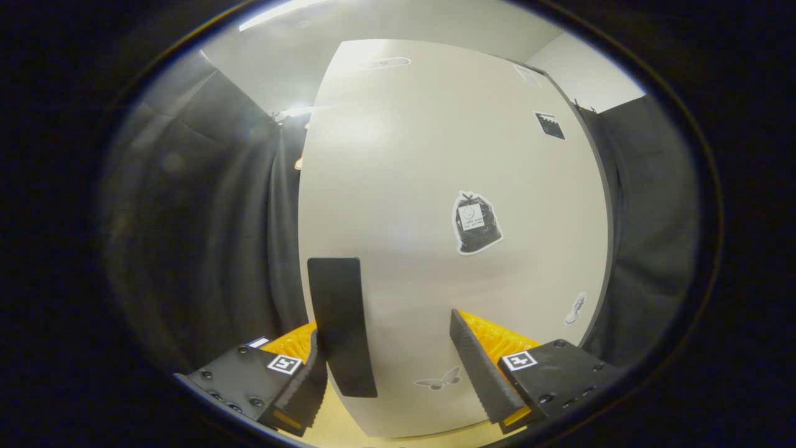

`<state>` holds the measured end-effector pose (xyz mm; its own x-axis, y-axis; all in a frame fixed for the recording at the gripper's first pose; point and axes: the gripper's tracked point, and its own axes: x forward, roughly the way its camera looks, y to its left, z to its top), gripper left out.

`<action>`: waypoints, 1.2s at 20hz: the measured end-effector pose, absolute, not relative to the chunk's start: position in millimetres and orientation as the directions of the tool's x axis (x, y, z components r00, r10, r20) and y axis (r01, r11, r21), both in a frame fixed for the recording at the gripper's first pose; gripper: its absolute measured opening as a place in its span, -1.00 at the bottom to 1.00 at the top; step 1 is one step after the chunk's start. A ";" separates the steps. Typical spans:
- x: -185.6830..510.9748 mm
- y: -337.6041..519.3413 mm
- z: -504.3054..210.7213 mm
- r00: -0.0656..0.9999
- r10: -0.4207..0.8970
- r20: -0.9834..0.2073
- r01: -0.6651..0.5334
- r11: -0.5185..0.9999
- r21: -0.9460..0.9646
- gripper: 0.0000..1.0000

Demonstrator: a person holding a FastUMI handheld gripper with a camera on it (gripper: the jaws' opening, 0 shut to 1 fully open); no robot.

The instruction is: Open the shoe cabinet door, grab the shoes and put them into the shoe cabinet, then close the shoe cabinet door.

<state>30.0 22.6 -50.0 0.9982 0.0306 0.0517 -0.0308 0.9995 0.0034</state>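
The shoe cabinet door (448,186), a pale cream panel, is seen close ahead of the gripper (385,367) and stands upright. A dark vertical handle (341,323) is fixed near the door's left edge. The gripper's fingers are spread fairly wide: the handle lies between them, close to the left finger (308,386), while the right finger (482,367) is well apart from it against the bare door face. Whether the left finger touches the handle cannot be told; both fingers are clearly not pressed on it.

Several stickers are carried by the door. A sticker of a tied dark rubbish bag (476,223) is placed near the middle, beyond the right finger (a small white tag with tiny print is drawn on it, but the writing is too small to be read). A dark square sticker (550,125) is set higher up toward the right edge, a pale butterfly sticker (440,379) is seen low down between the fingers, and a small pale figure sticker (576,309) sits by the lower right edge. No brand name can be made out anywhere.

Black cloth (205,218) hangs on both sides of the door.
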 end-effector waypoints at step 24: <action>46.1 42.2 -57.3 0.998 0.026 0.049 -0.027 0.999 0.037 1.00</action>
